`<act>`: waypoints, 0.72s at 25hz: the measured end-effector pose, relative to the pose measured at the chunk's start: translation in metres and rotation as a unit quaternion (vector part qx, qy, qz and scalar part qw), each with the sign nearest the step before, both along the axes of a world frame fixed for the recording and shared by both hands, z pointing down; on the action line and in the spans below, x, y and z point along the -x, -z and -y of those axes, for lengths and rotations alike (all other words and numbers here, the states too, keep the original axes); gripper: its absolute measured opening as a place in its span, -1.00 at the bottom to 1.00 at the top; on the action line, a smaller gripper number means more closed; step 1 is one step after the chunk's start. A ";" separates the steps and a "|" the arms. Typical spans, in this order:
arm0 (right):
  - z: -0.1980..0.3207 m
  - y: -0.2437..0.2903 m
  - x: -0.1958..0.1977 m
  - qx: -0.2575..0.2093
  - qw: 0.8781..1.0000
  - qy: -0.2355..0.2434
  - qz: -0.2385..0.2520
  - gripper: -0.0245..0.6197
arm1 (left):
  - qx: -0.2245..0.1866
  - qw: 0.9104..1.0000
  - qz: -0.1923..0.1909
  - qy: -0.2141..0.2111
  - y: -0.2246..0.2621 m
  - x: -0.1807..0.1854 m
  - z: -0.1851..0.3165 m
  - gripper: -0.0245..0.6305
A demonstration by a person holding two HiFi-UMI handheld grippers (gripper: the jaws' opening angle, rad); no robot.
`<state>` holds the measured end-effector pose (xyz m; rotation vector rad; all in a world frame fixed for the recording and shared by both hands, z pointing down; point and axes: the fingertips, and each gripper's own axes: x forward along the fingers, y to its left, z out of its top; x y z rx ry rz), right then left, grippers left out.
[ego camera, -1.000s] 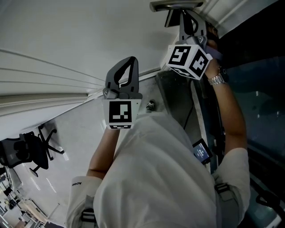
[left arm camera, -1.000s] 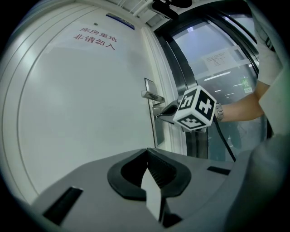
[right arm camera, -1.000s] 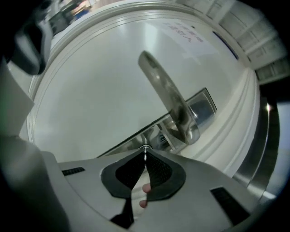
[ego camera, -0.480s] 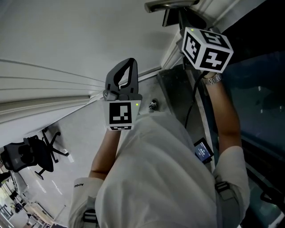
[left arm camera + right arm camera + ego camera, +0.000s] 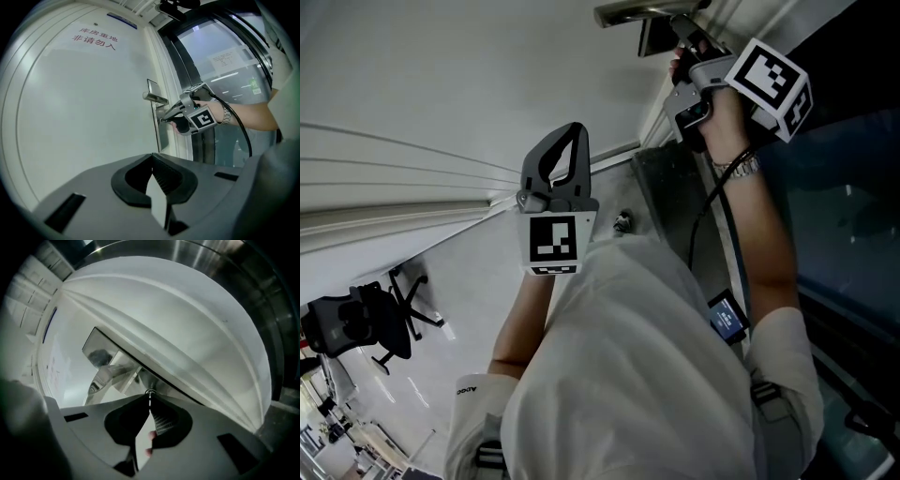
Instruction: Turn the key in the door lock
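Right hand-held gripper (image 5: 149, 400) pinches key (image 5: 150, 393) (at tips).

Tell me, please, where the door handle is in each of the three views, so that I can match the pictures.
Head view: the door handle lies along the top edge, right of the middle.
Left gripper view: the handle is just above the middle, near the door's right edge.
Right gripper view: the handle is left of the middle, tilted, above the jaws.
Shared landmark: the right gripper, shut on the key next to the handle.
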<state>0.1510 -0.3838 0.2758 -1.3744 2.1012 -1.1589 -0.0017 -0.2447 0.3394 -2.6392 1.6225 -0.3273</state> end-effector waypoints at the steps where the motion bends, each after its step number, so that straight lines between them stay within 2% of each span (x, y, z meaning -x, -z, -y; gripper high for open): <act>1: 0.000 -0.001 0.000 0.007 1.000 0.000 0.022 -0.89 | 0.000 1.000 0.000 0.001 0.000 0.000 -0.001 -0.90; 4: 0.001 -0.003 -0.002 0.024 0.997 -0.003 0.076 -0.88 | -0.002 1.000 0.000 0.007 -0.001 -0.003 -0.001 -0.89; 6: 0.002 -0.004 -0.003 0.028 0.995 -0.006 0.093 -0.87 | -0.003 1.000 -0.001 0.010 -0.001 -0.004 -0.003 -0.89; 10: 0.001 -0.003 0.000 0.013 0.998 0.005 0.056 -0.87 | -0.004 1.000 0.000 0.014 -0.001 -0.003 -0.009 -0.90; 13: -0.004 -0.001 0.005 -0.018 0.999 0.026 -0.013 -0.86 | -0.004 1.000 0.001 0.018 -0.001 -0.001 -0.013 -0.90; 15: -0.010 0.001 0.007 -0.049 0.994 0.040 -0.086 -0.70 | -0.004 1.000 0.002 0.020 -0.002 -0.001 -0.016 -0.89; 17: -0.016 0.002 0.009 -0.084 0.978 0.046 -0.186 -0.58 | -0.004 1.000 0.004 0.021 -0.003 -0.001 -0.018 -0.90; 18: -0.017 0.003 0.010 -0.103 0.963 0.045 -0.246 -0.54 | -0.004 1.000 0.004 0.021 -0.002 -0.001 -0.018 -0.89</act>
